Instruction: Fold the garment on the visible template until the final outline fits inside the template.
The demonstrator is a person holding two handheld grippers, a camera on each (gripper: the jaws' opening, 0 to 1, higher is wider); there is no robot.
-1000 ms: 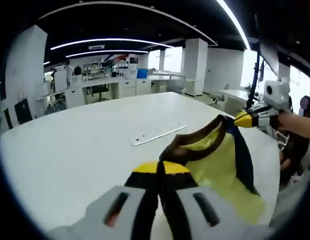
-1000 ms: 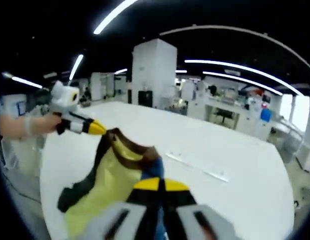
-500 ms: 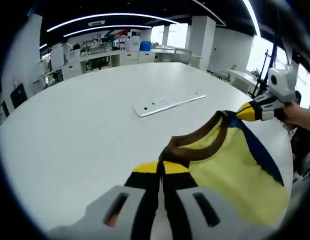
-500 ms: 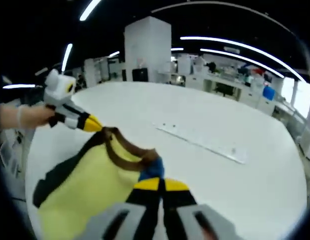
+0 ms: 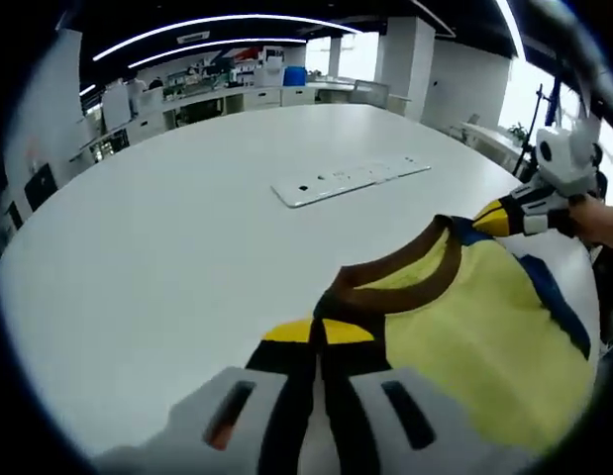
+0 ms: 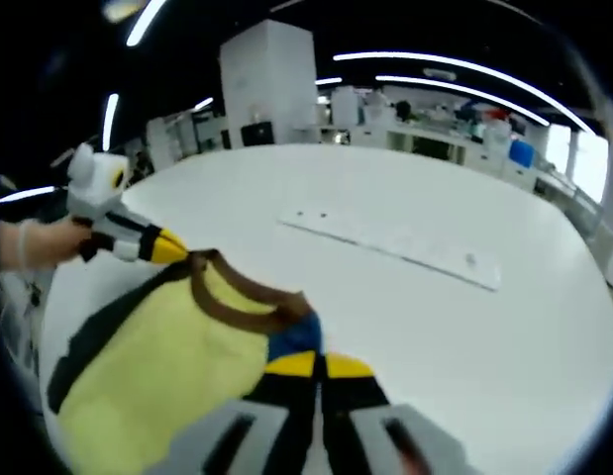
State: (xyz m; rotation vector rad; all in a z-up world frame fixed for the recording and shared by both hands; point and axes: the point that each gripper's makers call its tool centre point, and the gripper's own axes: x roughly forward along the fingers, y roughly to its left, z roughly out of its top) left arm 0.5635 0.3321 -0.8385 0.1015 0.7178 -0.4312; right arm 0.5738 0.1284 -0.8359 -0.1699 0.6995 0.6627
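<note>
1. In the left gripper view, the left gripper has its yellow-tipped jaws pressed together on the brown collar of the garment, pinching the cloth at the near end of the neckline.
2. From that pinch the collar curves away to the right and far side, and the yellow body of the garment spreads out to the right of the jaws, with a dark blue band running along its right edge.
3. In the same view the right gripper comes in from the right, its yellow tip closed on the far end of the collar; a hand holds it at the view's right edge.
4. In the right gripper view, the right gripper has its jaws pressed together on the garment at a blue patch beside the collar, at the near right corner of the cloth.
5. There the left gripper reaches in from the left, its tip pinching the far end of the brown collar, with a hand behind it.
6. The garment is stretched between the two grippers by its neckline, the yellow body hanging toward the near side over the edge of the white table.
7. Farther out on the table lies a long flat white strip, well apart from the garment.
8. Beyond the table stand white counters and a white pillar.
</note>
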